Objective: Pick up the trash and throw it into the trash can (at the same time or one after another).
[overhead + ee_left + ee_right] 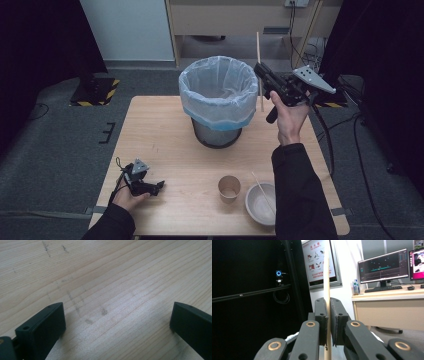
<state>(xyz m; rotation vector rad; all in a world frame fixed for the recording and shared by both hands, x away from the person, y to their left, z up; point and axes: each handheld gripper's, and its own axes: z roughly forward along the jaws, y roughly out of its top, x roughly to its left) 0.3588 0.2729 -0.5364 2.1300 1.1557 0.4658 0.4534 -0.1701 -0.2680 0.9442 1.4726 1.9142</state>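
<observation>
My right gripper is raised beside the right rim of the bin and is shut on a thin wooden chopstick that stands nearly upright. In the right gripper view the chopstick runs up between the closed jaws of the right gripper. My left gripper rests low on the table at the front left, open, with bare wood between its jaws in the left gripper view. A second chopstick lies across a white bowl.
The mesh bin with a blue-white liner stands at the middle back of the table. A brown paper cup stands at the front, left of the bowl. Beyond the table are a desk with monitors and cables on the floor.
</observation>
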